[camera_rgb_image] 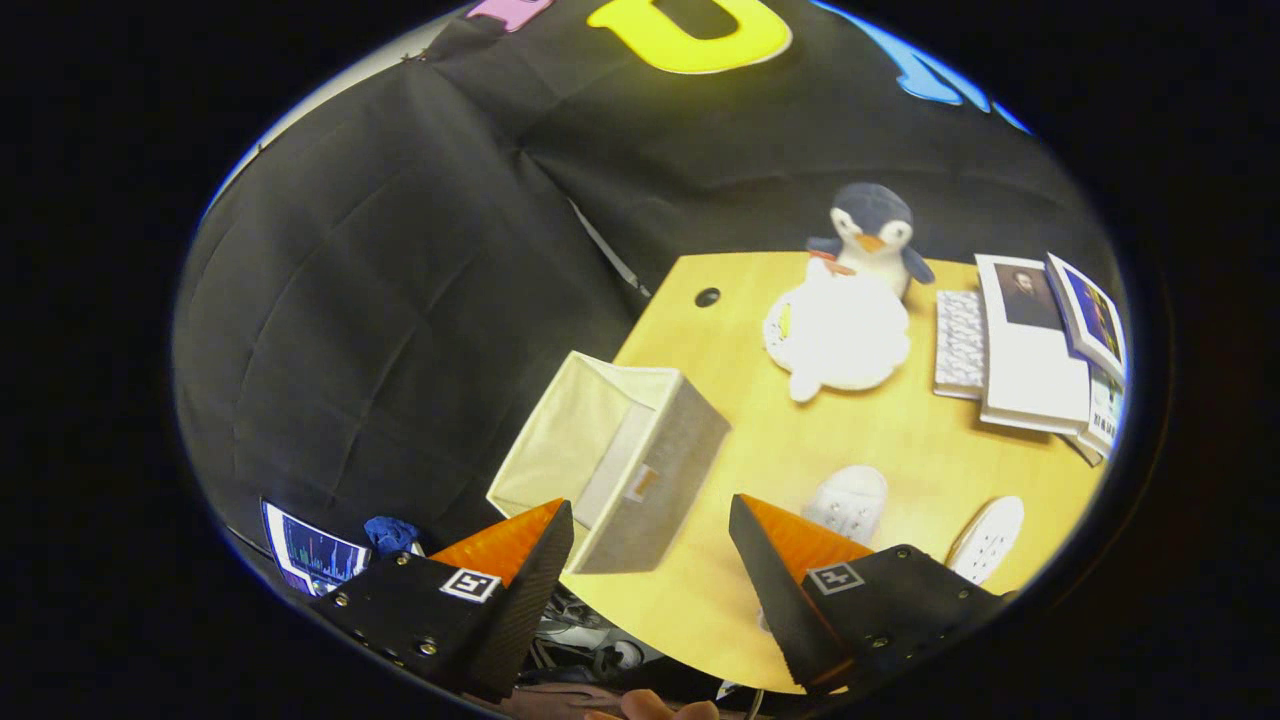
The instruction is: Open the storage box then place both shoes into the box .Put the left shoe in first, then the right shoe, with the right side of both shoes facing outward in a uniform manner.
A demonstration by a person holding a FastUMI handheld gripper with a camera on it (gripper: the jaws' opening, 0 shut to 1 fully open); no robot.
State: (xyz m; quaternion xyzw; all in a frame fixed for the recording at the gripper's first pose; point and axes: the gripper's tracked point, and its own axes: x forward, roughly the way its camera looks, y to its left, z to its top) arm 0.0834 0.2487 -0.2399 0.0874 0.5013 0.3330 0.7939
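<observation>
— While the hand-held gripper (650, 560) hangs above the near part of the light wooden table (900, 440), how do its fingers stand?

— Spread wide apart, gripping nothing. Between them you see bare tabletop and the near corner of the beige fabric storage box (610, 460).

— Where is that box exactly?

— At the table's left edge, just ahead of the left finger. It looks tipped, its open mouth facing up and towards the dark cloth wall; its pale inside shows, and a small tag sits on its grey outer side. I cannot tell whether it has a lid.

— And the shoes?

— Two white perforated clog-type shoes lie on the table, outside the box. One white shoe (848, 503) lies just beyond the right finger's tip. The other white shoe (988, 538) lies further right, near the table's edge, apart from the first. Which is left and which is right I cannot tell.

— Anything else on the table?

— Beyond the shoes, a white plush toy (838, 335) lies well apart from the box, with a dark-blue-and-white plush penguin (872, 232) touching it from behind. Right of those sits a stack of white books and booklets (1030, 350). A round cable hole (707, 297) shows near the far corner.
</observation>
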